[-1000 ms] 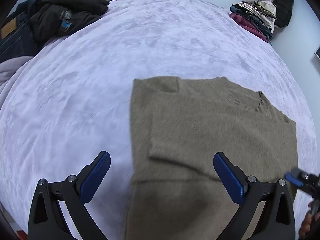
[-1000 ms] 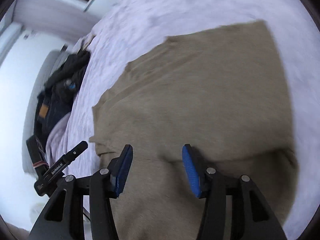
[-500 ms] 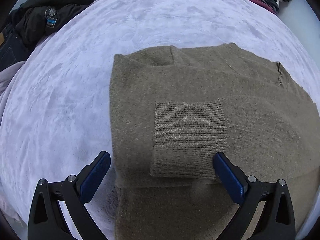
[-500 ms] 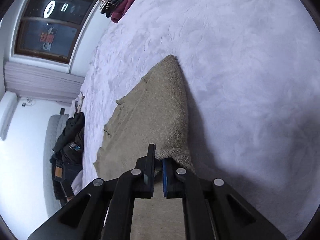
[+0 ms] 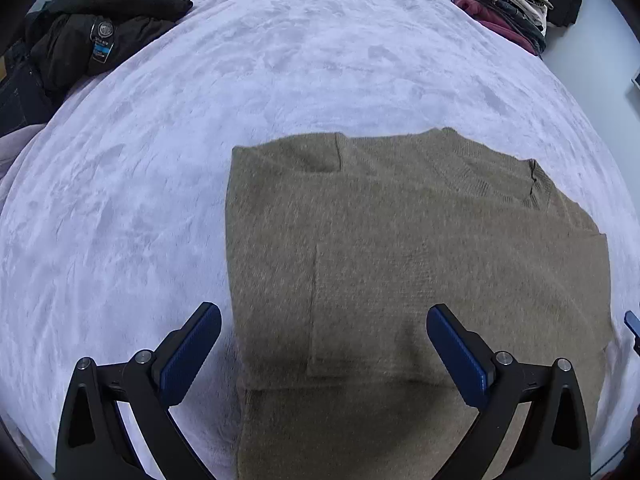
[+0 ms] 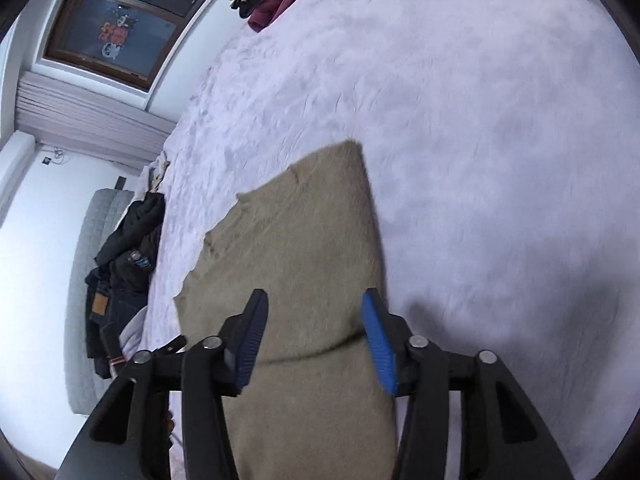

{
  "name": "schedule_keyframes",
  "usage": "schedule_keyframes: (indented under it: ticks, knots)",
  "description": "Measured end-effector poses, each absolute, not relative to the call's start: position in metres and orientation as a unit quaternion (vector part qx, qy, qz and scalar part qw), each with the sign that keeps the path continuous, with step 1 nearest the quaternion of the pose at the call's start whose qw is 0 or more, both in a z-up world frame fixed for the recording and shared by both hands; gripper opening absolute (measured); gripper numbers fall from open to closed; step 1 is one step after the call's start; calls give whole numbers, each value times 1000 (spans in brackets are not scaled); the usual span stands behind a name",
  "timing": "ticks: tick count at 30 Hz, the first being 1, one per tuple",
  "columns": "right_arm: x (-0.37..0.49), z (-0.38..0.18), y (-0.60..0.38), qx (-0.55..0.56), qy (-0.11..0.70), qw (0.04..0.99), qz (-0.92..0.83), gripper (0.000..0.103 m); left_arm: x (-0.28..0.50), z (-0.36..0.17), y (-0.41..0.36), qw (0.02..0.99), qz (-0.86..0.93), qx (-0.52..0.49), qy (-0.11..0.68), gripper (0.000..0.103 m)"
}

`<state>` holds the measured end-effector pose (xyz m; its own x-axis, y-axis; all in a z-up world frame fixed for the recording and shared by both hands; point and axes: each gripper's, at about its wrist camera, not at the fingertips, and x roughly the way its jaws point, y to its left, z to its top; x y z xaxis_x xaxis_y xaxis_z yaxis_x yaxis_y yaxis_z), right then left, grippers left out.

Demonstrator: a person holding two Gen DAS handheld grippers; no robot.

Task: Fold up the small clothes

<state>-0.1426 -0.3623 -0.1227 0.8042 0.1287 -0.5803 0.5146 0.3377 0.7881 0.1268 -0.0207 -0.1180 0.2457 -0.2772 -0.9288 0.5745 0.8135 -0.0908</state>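
Observation:
An olive-brown knit sweater [image 5: 400,248] lies flat on the pale lilac bedspread [image 5: 160,160], sleeves folded in over its body. My left gripper [image 5: 324,352] is open and empty, hovering above the sweater's near left part. In the right wrist view the sweater [image 6: 296,248] stretches away from my right gripper [image 6: 314,336], which is open and empty above the sweater's right edge. A blue tip of the right gripper [image 5: 633,326] shows at the left wrist view's right edge.
A heap of dark clothes and jeans [image 5: 92,44] lies at the far left of the bed; it also shows in the right wrist view [image 6: 124,256]. A stack of folded clothes [image 5: 508,8] sits at the far right corner, near a window [image 6: 116,20].
My right gripper was shut on the sweater's edge half a second ago; it has let go and opened. My left gripper has risen and pulled back from the sweater, still open.

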Motion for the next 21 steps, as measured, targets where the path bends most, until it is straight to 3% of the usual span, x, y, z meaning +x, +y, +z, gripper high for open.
schedule_keyframes:
  ticks: [5,6,7,12,15,21]
  knots:
    - [-99,-172,-405,601,324,722,-114,55,131,-130,-43,767,-278,140,562,103]
    - [-94,-176,-408,610,321,718,-99,41,130,-133,-45,765,-279,143,563,103]
    - [-92,-177,-410,614,321,716,-89,14,128,-135,-45,765,-280,144,562,103]
    - [-92,-161,-411,579,317,747,-83,11,127,-151,-37,768,-259,168,560,103]
    - [-97,-188,-418,568,346,737,-119,6,128,-159,-27,769,-258,160,563,103]
    - [-100,-182,-412,554,343,748,-129,11,123,-147,-6,770,-252,173,560,103]
